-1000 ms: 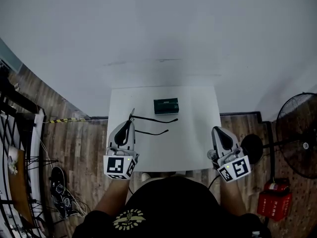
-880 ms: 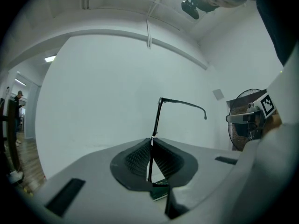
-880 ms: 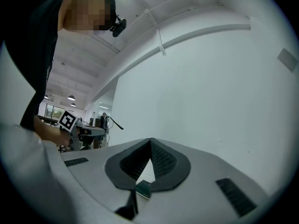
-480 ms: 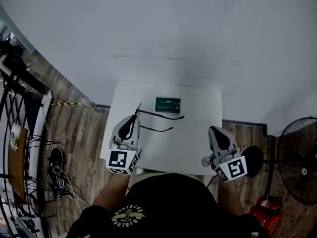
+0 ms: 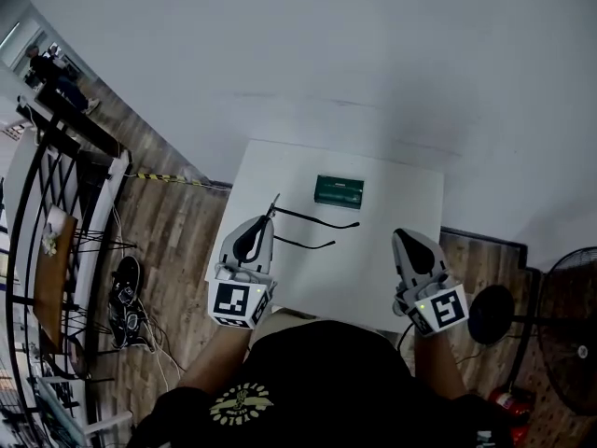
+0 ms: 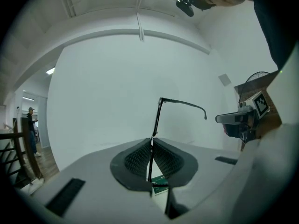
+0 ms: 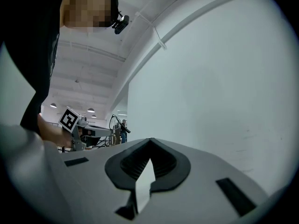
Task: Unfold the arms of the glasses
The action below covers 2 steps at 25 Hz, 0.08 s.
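My left tongs (image 5: 264, 222) are clamped on the front of the glasses (image 5: 317, 218), holding them over the left side of the desk (image 5: 373, 278), just short of a small green box (image 5: 339, 191). In the left gripper view the pads (image 6: 135, 157) pinch the frame (image 6: 182, 102) edge-on, with one thin arm reaching off to the right. My right tongs (image 5: 403, 236) hover over the desk's right edge, well apart from the glasses, jaws together on nothing.

From above, both arms stand out from the front, so the unfolding looks done or nearly so. I judge the frame to be light, thin and springy. It would be easy to bend at the hinges and slippery on the lenses. The firm grip belongs on the rim or bridge, as it is now. Any push on an arm should land near its hinge and be gentle.
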Motion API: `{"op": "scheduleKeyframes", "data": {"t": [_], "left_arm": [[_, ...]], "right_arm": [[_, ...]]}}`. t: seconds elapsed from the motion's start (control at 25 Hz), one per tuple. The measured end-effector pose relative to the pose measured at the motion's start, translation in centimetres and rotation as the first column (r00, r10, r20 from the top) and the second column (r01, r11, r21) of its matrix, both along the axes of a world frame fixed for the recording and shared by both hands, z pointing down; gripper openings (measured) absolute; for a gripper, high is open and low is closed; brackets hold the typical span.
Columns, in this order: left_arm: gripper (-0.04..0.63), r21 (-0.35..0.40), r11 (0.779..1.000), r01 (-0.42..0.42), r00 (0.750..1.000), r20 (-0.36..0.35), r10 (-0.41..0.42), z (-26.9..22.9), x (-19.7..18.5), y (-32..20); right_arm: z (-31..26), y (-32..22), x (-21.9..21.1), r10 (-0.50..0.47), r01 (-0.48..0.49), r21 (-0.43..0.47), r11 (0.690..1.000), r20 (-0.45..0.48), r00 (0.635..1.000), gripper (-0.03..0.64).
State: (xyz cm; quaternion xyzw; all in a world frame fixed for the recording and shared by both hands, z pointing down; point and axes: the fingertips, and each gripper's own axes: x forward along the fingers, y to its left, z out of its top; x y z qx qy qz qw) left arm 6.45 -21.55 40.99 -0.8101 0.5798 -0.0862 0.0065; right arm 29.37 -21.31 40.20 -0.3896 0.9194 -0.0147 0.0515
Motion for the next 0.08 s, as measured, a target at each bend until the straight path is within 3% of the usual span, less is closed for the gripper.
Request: {"op": "scheduleKeyframes", "data": {"t": [0.08], "left_arm": [[0.021,-0.008,1.0,0.007,1.0,0.003,-0.007,0.3,0.02,0.09]], "right_arm": [[-0.14,-0.28,-0.51,-0.027,0.027,0.013,1.0,0.007,1.0,0.002]]}}
